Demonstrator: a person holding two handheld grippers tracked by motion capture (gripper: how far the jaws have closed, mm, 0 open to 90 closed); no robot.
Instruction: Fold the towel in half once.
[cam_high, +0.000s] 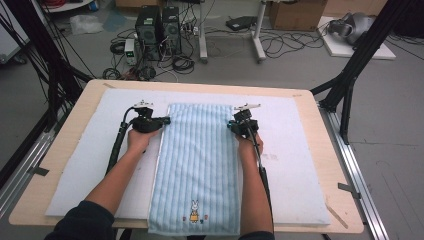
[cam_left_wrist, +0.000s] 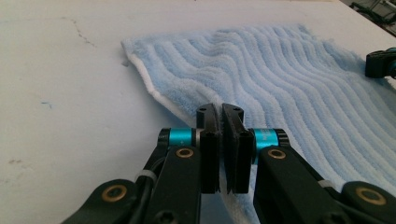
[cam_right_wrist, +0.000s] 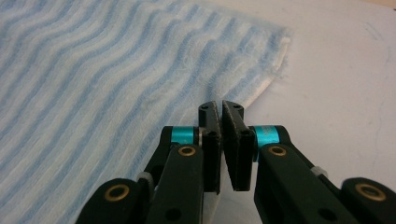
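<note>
A light blue striped towel lies lengthwise on the white pad, with a small rabbit picture at its near end. My left gripper sits at the towel's left edge near the far corner. In the left gripper view the towel runs under my left gripper, whose jaws are pressed together on the white hem. My right gripper sits at the right edge opposite. In the right gripper view my right gripper is shut on the hem of the towel.
The pad covers most of a wooden table. Black frame posts stand at the table's left and right sides. Computer towers and cables lie on the floor beyond. The right gripper appears at the left gripper view's right edge.
</note>
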